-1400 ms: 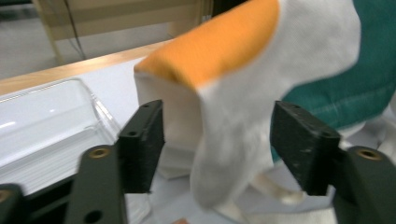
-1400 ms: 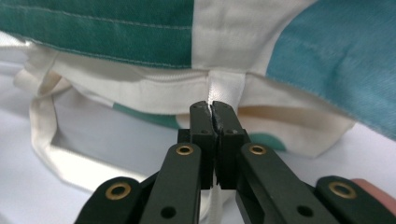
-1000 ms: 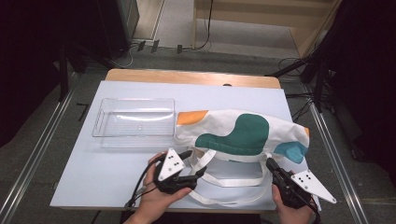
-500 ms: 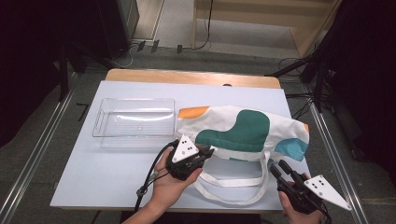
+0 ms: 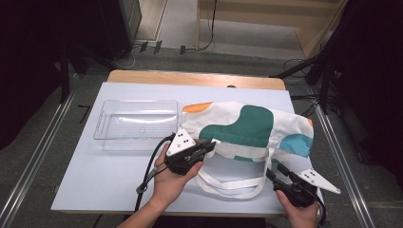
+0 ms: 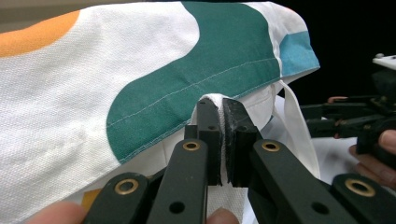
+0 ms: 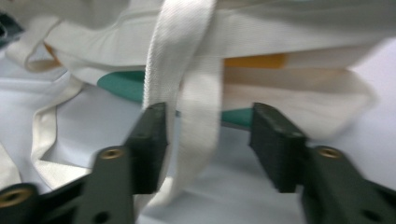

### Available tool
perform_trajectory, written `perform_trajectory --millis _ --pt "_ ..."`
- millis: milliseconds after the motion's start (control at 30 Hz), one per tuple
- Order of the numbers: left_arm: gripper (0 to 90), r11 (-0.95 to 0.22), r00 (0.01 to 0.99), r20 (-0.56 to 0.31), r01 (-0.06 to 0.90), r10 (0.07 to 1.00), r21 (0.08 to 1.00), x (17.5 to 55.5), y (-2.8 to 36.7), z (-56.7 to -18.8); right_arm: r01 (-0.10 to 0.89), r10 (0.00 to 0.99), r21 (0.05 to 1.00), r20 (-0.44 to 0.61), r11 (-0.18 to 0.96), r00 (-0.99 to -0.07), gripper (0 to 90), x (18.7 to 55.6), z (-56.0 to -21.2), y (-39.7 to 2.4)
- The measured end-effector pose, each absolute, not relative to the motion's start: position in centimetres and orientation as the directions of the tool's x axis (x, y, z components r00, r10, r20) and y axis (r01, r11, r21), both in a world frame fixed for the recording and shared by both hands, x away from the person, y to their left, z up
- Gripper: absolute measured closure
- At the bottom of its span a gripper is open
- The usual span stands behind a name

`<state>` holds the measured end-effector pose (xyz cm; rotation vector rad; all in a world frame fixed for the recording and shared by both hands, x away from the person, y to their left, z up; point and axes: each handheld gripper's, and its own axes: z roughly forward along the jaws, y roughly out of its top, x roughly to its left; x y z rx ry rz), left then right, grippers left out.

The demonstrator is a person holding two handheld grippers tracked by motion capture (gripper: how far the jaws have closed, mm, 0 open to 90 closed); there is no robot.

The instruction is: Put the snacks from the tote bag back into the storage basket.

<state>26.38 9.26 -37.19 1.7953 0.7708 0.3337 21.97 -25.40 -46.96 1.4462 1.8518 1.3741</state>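
1. The surface is carrying a clear plastic tray at its left and a patterned tote bag lying just right of it.
2. The left hand-held gripper is clenching the bag's white rim.
3. The right hand-held gripper is standing released, its jaws having just been opening, with a white strap hanging loose between them.

Your high view looks forward and down from above your near side of the tabletop. Each tool view rides close behind its own jaws, facing the patterned tote bag, which all three share.
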Motion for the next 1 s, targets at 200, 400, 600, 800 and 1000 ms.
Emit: perform_trajectory --millis 200,400,600,800,1000 --pt "88.2 -0.178 0.747 -0.134 0.322 0.651 0.930 26.6 9.4 -36.9 0.559 0.903 0.829 0.223 0.023 -0.368 80.5 23.1 -47.9 -24.8" --pt "88.3 -0.142 0.723 -0.128 0.301 0.679 0.943 28.1 10.0 -35.8 0.543 0.927 0.830 0.097 0.125 -0.361 89.8 22.0 -47.7 -25.1" --pt "88.9 -0.109 0.695 -0.120 0.276 0.709 0.955 30.0 10.9 -33.9 0.579 0.931 0.797 0.063 0.169 -0.359 89.9 20.8 -48.2 -26.0" --pt "89.3 -0.045 0.623 -0.140 0.272 0.770 0.961 32.5 12.9 -32.2 0.601 0.973 0.784 -0.018 0.158 -0.232 90.0 20.4 -47.7 -27.8" --pt "88.7 -0.035 0.649 -0.184 0.310 0.739 0.950 33.1 12.7 -33.5 0.510 0.970 0.860 0.123 0.001 -0.210 67.3 20.0 -47.1 -30.2"
